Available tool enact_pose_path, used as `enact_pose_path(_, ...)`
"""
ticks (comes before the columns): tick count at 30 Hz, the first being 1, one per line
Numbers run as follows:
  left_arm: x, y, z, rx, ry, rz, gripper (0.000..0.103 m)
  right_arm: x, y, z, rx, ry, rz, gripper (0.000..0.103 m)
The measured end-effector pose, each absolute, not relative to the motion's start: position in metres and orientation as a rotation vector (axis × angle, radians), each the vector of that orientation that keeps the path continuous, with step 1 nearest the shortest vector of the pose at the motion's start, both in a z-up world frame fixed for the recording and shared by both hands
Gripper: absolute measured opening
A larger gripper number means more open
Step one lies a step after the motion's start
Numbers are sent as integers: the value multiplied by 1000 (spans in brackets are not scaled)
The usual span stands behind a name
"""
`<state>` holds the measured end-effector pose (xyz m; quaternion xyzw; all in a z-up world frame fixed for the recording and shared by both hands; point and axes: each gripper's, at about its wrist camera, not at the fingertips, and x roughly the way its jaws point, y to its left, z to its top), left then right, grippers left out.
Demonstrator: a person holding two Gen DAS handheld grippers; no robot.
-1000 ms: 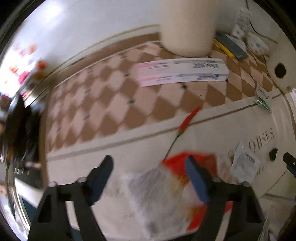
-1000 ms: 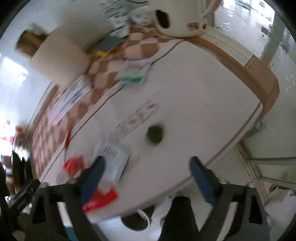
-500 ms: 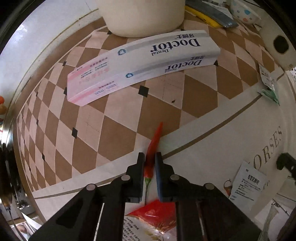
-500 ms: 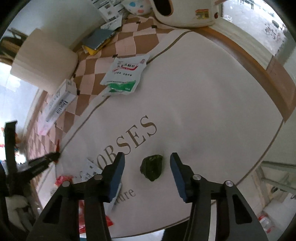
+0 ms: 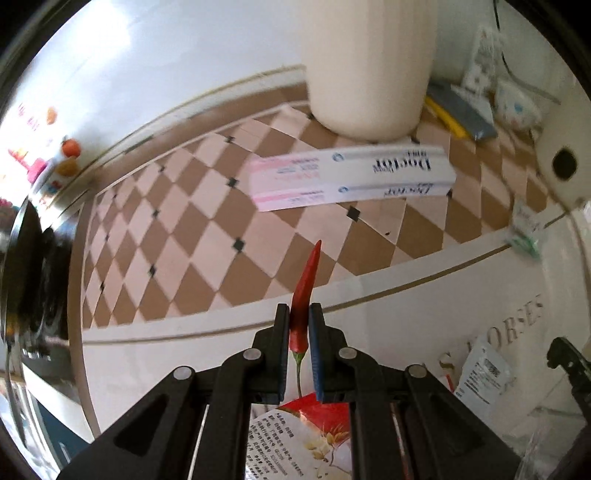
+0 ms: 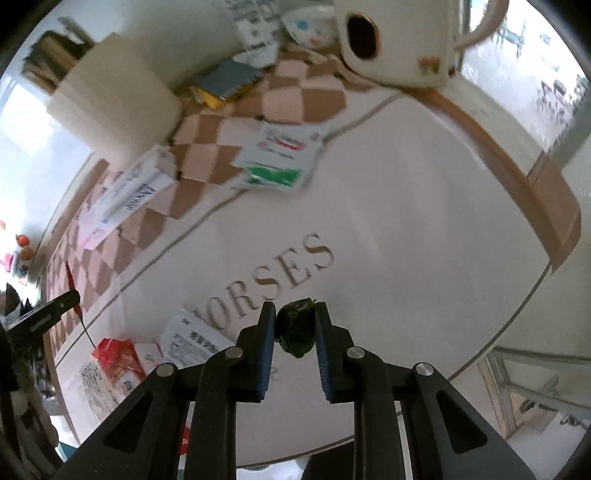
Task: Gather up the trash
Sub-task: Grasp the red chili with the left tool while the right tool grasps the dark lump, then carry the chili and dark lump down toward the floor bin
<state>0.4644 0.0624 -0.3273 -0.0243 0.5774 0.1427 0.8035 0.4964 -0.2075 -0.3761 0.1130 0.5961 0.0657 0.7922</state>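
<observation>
My left gripper (image 5: 299, 314) is shut on a red chili pepper (image 5: 306, 291) and holds it above the table, tip pointing away. It shows small in the right wrist view (image 6: 70, 275). My right gripper (image 6: 295, 314) is shut on a dark green crumpled scrap (image 6: 295, 328), held over the "HORSES" lettering of the tablecloth (image 6: 424, 221). A red and white wrapper (image 5: 306, 435) lies below the left gripper. A small white printed packet (image 5: 484, 373) lies to its right.
A long white "Doctor" toothpaste box (image 5: 351, 177) lies on the checkered cloth before a large cream cylinder (image 5: 369, 66). A green and white sachet (image 6: 284, 155), a grey and yellow notebook (image 6: 225, 81), a small bowl (image 6: 310, 26) and a cream kettle (image 6: 399, 44) stand farther back.
My left gripper has lifted the chili off the table. My right gripper has closed its fingers on the dark green scrap.
</observation>
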Motion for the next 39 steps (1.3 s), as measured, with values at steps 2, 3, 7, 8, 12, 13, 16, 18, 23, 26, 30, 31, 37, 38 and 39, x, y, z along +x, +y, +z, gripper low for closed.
enact_pose_path(2,456,72,-313,-77,1213,316,8,491,-198,-363,225,1254,163,22)
enact_pose_path(3,454,79,-306,-94,1201,319,8,488,-195,-358,218,1242,169,22)
enact_pose_path(7,405,94,-280,-147,1154,333,8,465,-173,-331,188,1189,224,21)
enact_pose_path(8,394,98,-275,-151,1144,338,8,456,-166,-324,182,1178,243,21)
enact_pose_path(12,351,119,-265,-173,1108,382,8,421,-145,-306,159,1143,294,21)
enact_pose_path(13,338,127,-262,-187,1096,395,8,410,-139,-302,157,1135,307,21)
enact_pose_path(16,305,141,-257,-205,1069,433,8,377,-126,-296,154,1129,335,21)
enact_pose_path(18,271,149,-254,-218,1046,454,8,352,-119,-291,150,1123,354,21)
enact_pose_path(23,193,155,-265,-249,1060,460,8,280,-106,-284,136,1119,401,21)
enact_pose_path(26,146,160,-288,-274,1111,466,8,231,-94,-292,127,1143,435,21)
enact_pose_path(30,92,176,-348,-338,1240,494,8,173,-70,-324,106,1234,499,21)
enact_pose_path(31,84,180,-360,-358,1266,501,8,161,-64,-336,100,1264,515,21)
enact_pose_path(37,38,215,-492,-537,1442,560,8,104,-12,-441,26,1461,600,21)
enact_pose_path(38,33,220,-520,-573,1468,566,8,97,-4,-463,15,1490,611,21)
enact_pose_path(39,30,223,-543,-613,1486,555,8,92,5,-488,8,1525,623,21)
